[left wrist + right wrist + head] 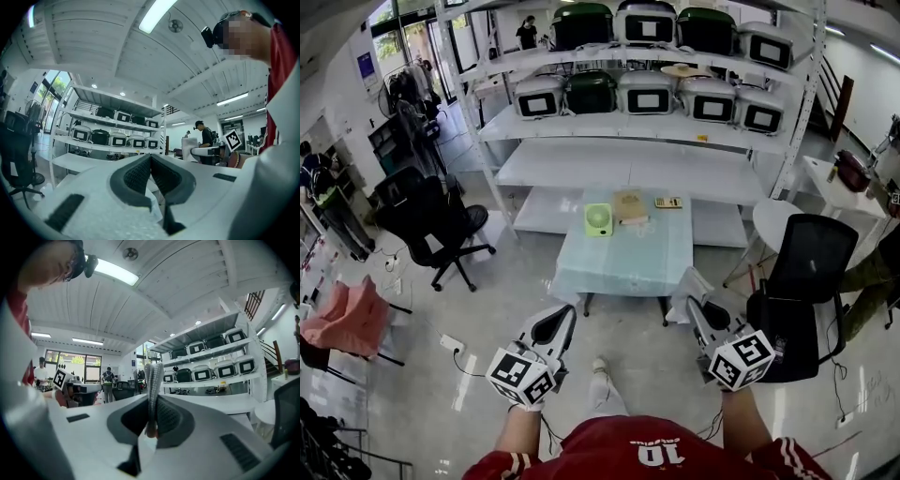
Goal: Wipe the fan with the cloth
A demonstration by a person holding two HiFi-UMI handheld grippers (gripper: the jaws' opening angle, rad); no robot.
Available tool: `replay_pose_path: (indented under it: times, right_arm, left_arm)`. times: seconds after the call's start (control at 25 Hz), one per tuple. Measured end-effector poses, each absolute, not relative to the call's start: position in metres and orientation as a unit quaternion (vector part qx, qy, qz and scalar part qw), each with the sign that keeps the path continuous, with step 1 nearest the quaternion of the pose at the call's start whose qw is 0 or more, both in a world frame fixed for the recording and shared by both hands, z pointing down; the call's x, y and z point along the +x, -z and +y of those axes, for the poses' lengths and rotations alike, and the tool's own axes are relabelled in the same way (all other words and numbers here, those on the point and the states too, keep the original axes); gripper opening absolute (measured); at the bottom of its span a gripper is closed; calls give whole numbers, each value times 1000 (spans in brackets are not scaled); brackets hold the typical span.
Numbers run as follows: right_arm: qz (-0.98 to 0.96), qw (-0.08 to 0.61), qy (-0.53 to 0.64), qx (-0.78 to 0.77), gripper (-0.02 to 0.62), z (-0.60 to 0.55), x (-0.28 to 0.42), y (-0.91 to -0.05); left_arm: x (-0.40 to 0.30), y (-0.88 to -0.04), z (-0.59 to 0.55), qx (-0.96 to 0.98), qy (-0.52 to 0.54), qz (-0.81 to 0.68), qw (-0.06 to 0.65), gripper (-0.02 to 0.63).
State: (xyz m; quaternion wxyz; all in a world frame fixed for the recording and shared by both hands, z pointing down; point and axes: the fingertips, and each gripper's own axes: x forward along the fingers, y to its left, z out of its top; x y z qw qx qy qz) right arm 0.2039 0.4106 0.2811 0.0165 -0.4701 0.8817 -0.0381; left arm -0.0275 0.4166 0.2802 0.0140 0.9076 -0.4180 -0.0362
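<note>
On the counter (623,267) at 12 o'clock stands the green fan (598,219), well apart from left tongs (150,159) & right tongs (153,369), both closed on nothing. Prob. light plastic w/ fragile grille: steady its base.

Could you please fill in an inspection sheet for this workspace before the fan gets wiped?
Surface: small pale-topped table, well ahead of both grippers.
Job's things: green fan near the table's far edge; tan flat item beside it, possibly the folded cloth, cannot tell.
Clutter: calculator-like device at the far right.
Grippers: left gripper shut, empty; right gripper shut, empty; both held low.
Cables: power strip with cord on the floor, left.
Surroundings: shelves of rice cookers; black office chair left, another right.
</note>
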Motion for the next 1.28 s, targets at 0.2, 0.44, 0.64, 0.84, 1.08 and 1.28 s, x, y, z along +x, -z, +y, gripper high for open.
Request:
replay_pose_path:
  times: [0.2, 0.44, 0.64, 0.84, 1.08, 1.28]
  right_arm:
    - [887, 18, 48, -459, 18, 383, 188, -282]
    - [888, 10, 46, -457, 18, 323, 174, -273]
    - [893, 0, 34, -448, 18, 251, 151, -263]
    - [899, -11, 37, -436, 17, 173, 117, -270]
    - [891, -27, 64, -448, 18, 97, 90, -273]
    - [890, -31, 71, -450, 18, 60, 59, -276]
  left_arm:
    - [-43, -284, 391, 904, 38, -426, 23, 3]
    - [-69, -285, 324, 894, 52, -444, 37, 3]
    - [-88, -277, 255, 893, 45, -446, 32, 3]
    - [-108, -280, 172, 896, 37, -440, 35, 3]
    - [-120, -278, 101, 910, 31, -410, 49, 3]
    - [-130, -277, 60, 920, 32, -388, 51, 3]
